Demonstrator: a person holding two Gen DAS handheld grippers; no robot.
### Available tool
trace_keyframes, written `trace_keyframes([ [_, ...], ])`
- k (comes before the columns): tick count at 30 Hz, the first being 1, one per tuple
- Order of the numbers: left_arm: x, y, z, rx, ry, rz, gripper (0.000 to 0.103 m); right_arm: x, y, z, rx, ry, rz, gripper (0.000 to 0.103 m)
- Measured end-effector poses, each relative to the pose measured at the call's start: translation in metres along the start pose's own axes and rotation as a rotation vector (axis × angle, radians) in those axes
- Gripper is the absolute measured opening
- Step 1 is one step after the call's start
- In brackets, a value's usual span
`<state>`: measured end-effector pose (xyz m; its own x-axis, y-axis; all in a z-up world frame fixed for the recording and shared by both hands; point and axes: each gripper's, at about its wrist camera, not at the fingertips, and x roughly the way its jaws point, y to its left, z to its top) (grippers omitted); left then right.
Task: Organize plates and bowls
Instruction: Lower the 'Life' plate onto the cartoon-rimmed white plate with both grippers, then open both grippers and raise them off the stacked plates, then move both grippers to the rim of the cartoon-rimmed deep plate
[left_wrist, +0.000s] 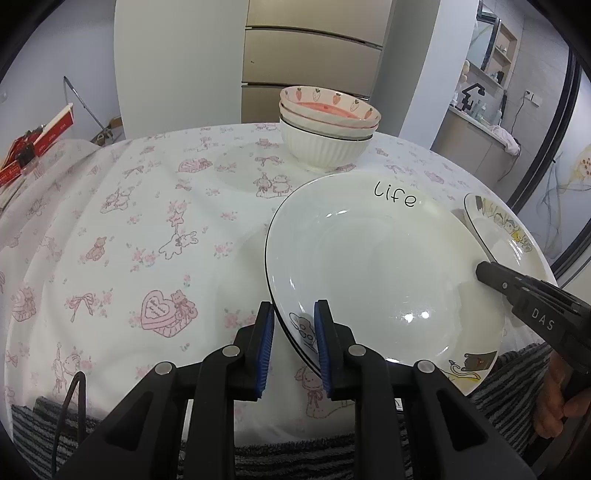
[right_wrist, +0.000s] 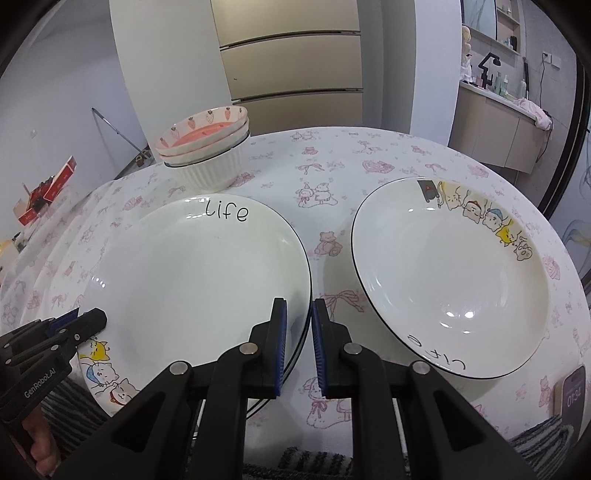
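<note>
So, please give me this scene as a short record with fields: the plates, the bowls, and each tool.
held plates: stack of white black-rimmed plates with "life" and cat drawings, at least two rims visible
left tool: clamped on the stack's left rim
right tool: clamped on the stack's right rim
other plate: single white cat-print plate, lying on the pink-patterned tablecloth, apart from the stack
bowls: strawberry-print bowls nested in a white ribbed bowl, behind the stack

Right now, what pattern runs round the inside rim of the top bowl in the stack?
Red and white strawberries, clearest in the left wrist view.
</note>
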<state>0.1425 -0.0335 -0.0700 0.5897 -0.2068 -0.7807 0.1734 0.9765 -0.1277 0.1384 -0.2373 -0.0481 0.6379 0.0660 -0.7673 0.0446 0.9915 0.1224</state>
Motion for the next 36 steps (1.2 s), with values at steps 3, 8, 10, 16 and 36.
trace_keyframes([
  [3,0.000,0.000,-0.001,0.002,-0.001,-0.001,0.023,0.002,-0.002,-0.001,0.004,0.007,0.010,0.015],
  [8,0.001,-0.004,-0.003,0.022,0.002,0.004,0.035,0.002,-0.002,-0.001,0.005,0.006,0.011,0.015],
  [10,0.003,-0.005,-0.004,0.027,0.006,0.003,0.041,0.002,-0.002,-0.001,0.005,0.007,0.010,0.016],
  [16,0.005,-0.005,-0.004,0.027,0.010,-0.005,0.054,-0.008,-0.006,0.000,0.030,-0.049,0.026,0.056],
  [36,-0.076,-0.025,0.011,0.120,-0.359,0.029,0.087,-0.063,-0.014,0.014,0.062,-0.292,-0.014,0.088],
])
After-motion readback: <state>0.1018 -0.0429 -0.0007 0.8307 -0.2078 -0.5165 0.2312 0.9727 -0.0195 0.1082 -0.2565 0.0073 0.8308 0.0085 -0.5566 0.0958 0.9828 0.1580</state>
